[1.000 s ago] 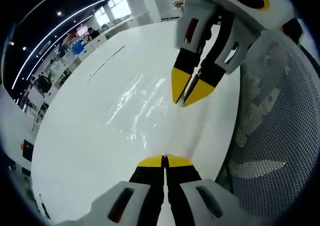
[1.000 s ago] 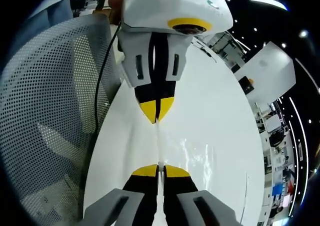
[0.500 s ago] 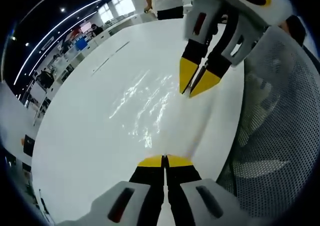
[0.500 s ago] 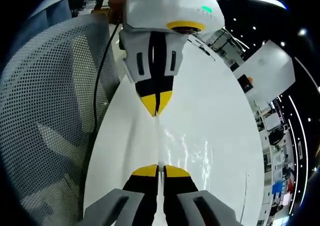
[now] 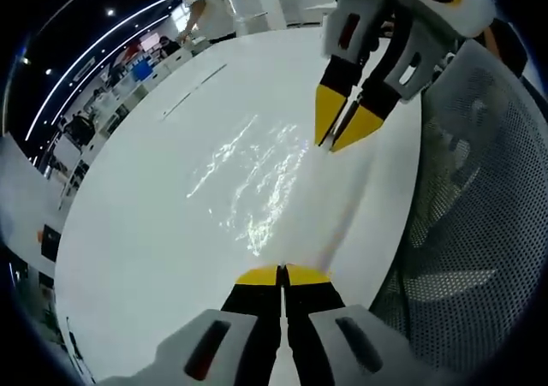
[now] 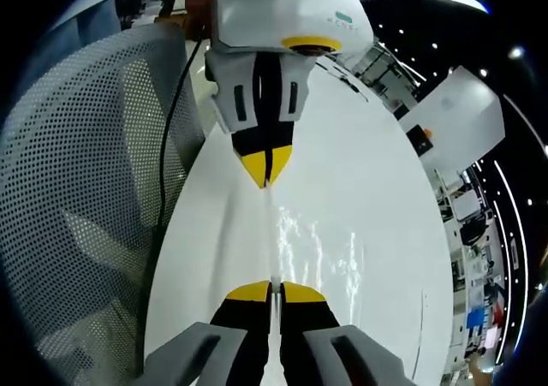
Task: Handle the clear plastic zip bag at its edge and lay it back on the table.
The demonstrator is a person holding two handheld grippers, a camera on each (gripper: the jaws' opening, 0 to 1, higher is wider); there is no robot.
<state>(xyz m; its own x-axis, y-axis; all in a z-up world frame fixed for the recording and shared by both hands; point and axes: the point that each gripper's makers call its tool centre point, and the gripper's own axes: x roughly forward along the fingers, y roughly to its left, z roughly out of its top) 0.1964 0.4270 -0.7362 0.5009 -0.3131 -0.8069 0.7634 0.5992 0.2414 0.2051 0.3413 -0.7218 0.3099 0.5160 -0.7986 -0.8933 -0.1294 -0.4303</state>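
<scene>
The clear plastic zip bag (image 5: 257, 176) hangs stretched over the white table (image 5: 137, 232), showing mostly as bright glints. In the left gripper view my left gripper (image 5: 281, 275) is shut on the bag's near edge. My right gripper (image 5: 336, 139) comes in from the upper right, its yellow tips pinched on the far edge. In the right gripper view the bag (image 6: 312, 249) runs as a thin taut line from my right gripper (image 6: 274, 290), shut on it, up to the left gripper (image 6: 268, 179), also shut on it.
A white mesh chair back (image 5: 467, 232) stands close beside the table's edge, and it is at the left in the right gripper view (image 6: 77, 189). A black cable (image 6: 171, 138) runs along it. People and desks (image 5: 103, 103) are far off beyond the table.
The two grippers have drawn a little further apart, with the bag stretched longer between them. Its glints spread wider. A person in the background has walked leftward.
</scene>
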